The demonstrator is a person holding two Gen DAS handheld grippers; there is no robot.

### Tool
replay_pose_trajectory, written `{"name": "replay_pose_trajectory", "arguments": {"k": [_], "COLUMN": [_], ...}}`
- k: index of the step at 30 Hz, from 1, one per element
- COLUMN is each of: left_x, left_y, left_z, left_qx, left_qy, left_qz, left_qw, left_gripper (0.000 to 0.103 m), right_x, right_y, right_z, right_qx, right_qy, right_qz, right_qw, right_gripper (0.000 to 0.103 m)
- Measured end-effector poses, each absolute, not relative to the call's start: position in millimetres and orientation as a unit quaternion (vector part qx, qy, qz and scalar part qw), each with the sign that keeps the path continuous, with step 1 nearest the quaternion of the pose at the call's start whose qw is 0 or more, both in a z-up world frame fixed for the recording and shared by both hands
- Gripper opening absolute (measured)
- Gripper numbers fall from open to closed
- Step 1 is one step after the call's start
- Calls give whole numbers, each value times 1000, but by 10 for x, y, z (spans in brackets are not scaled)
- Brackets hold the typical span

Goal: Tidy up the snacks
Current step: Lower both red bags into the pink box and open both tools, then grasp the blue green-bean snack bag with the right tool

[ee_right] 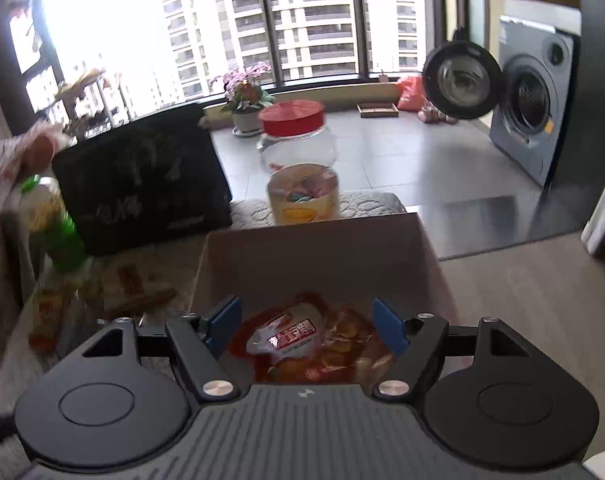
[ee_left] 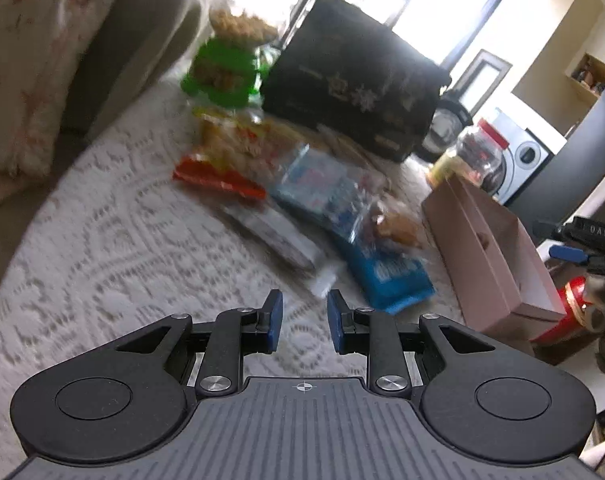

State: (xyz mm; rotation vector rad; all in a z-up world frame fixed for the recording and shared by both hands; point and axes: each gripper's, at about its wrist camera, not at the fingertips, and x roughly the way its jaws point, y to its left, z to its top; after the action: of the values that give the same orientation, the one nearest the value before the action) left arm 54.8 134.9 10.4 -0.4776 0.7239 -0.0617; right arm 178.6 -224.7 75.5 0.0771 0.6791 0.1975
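Note:
Several snack packets lie on a white lace tablecloth (ee_left: 102, 248): a yellow and orange packet (ee_left: 226, 152), a clear silver-edged packet (ee_left: 278, 236), a blue packet (ee_left: 386, 272) and a green packet (ee_left: 222, 72). My left gripper (ee_left: 304, 320) hovers just in front of them, open a little and empty. A pink cardboard box (ee_left: 498, 256) stands to the right. My right gripper (ee_right: 304, 326) is open wide above that box (ee_right: 318, 256), over a red and white snack packet (ee_right: 302, 340) lying inside it. The right gripper also shows in the left wrist view (ee_left: 574, 240).
A black box (ee_left: 354, 80) stands behind the snacks. A clear jar with a red lid (ee_right: 298, 160) stands behind the pink box. A sofa (ee_left: 114, 60) is at the left. A washing machine (ee_right: 534, 100) with its door open stands on the tiled floor beyond.

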Motion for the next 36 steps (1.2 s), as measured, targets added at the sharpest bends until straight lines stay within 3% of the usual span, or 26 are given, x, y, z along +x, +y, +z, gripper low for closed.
{"name": "replay_pose_trajectory", "arguments": {"k": [6, 18, 23, 28, 36], "left_x": [495, 310, 227, 251, 268], "left_y": [1371, 1717, 1845, 1872, 1703], "left_z": [217, 44, 2, 2, 37], "left_qx": [-223, -248, -260, -283, -267], "left_qy": [311, 340, 344, 338, 344], "left_qz": [-53, -54, -52, -57, -77], "left_qw": [922, 905, 901, 896, 897], "left_gripper": [27, 27, 27, 27, 27], "right_x": [1685, 2132, 2250, 1876, 1342], "right_y": [-1694, -238, -332, -439, -432], "right_z": [849, 512, 387, 354, 347], "right_qx": [-25, -46, -9, -17, -50], "right_qy": [325, 370, 399, 415, 405], "right_qz": [136, 227, 237, 290, 356], "right_qw": [936, 900, 886, 862, 841], "right_gripper": [74, 74, 74, 63, 63]}}
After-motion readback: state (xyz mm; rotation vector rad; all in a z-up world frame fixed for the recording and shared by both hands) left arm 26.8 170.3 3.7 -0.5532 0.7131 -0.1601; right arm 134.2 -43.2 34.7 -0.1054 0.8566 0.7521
